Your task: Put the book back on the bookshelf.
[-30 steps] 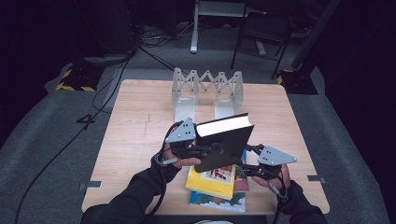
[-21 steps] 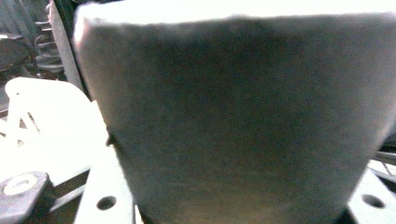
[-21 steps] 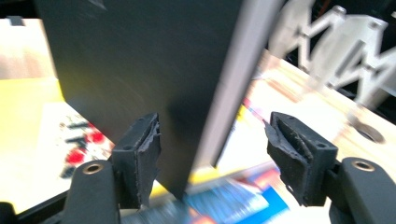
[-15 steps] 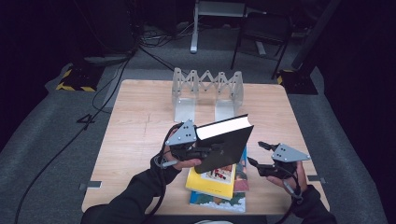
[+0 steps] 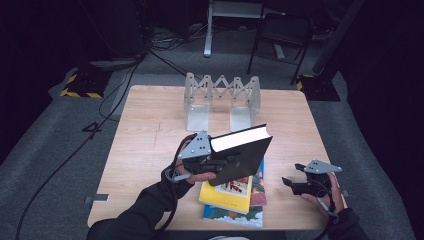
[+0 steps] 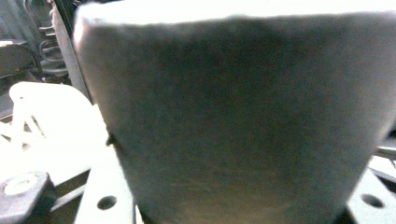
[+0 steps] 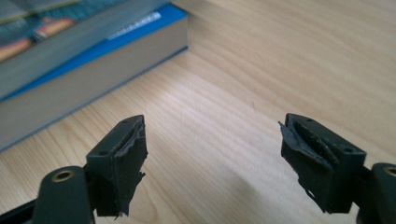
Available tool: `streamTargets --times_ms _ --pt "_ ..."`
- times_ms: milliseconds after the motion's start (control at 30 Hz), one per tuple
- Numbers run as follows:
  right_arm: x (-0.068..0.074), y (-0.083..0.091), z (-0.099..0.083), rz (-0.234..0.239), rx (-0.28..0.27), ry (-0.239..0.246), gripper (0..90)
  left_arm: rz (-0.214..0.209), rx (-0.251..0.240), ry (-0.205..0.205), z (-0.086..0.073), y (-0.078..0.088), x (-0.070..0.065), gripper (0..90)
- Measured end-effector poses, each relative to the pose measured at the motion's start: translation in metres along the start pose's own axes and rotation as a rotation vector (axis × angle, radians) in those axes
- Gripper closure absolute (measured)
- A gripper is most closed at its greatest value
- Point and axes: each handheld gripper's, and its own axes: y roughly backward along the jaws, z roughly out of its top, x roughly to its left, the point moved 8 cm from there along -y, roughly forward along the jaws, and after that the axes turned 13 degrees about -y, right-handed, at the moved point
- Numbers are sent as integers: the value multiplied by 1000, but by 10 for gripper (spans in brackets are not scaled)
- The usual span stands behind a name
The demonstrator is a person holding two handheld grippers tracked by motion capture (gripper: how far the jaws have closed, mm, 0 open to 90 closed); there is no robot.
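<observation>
Two grippers in play. Left gripper is clamped on a black hardcover book, jaws on the cover near the spine end, held up off the table and tilted, page edge facing up/back. In the left gripper view the dark cover sits right against the lens, blurred; jaw tips not visible there.

Landmark = stack of books lying flat near the table's front edge. The black book hangs just above the stack, overlapping its rear part, not touching as far as I can tell. White accordion-style book rack stands well behind the stack, toward the table's far edge.

Right gripper is to the right of the stack, apart from it, low over the wood table, pointing back at the stack. Jaws have just been opening; they stand wide apart w/ nothing between them, only bare wood in the gap. Right gripper view: stack's blue-covered book ahead and to the left, clear of both pads; pad rubber looks torn/ragged.
</observation>
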Motion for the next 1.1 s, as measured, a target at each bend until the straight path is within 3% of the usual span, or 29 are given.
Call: streamTargets --times_ms 167,467,700,833,867,1033,1100 --pt "-8 -6 -14 -15 45 -12 233 4 5 5 0 0 0 503" --pt "-15 -14 -17 -17 42 -50 229 18 18 38 1 -2 5 508" --pt "-16 -15 -17 -11 47 -62 226 40 47 35 5 -5 11 513" --pt "-16 -15 -17 -9 47 -62 225 74 61 24 7 -3 18 518" --pt "-16 -15 -17 -9 47 -62 225 104 79 20 7 -1 22 520" --pt "-16 -15 -17 -7 49 -61 224 163 99 32 5 7 34 521" --pt "-16 -15 -17 -7 49 -61 224 212 111 39 2 17 44 522"
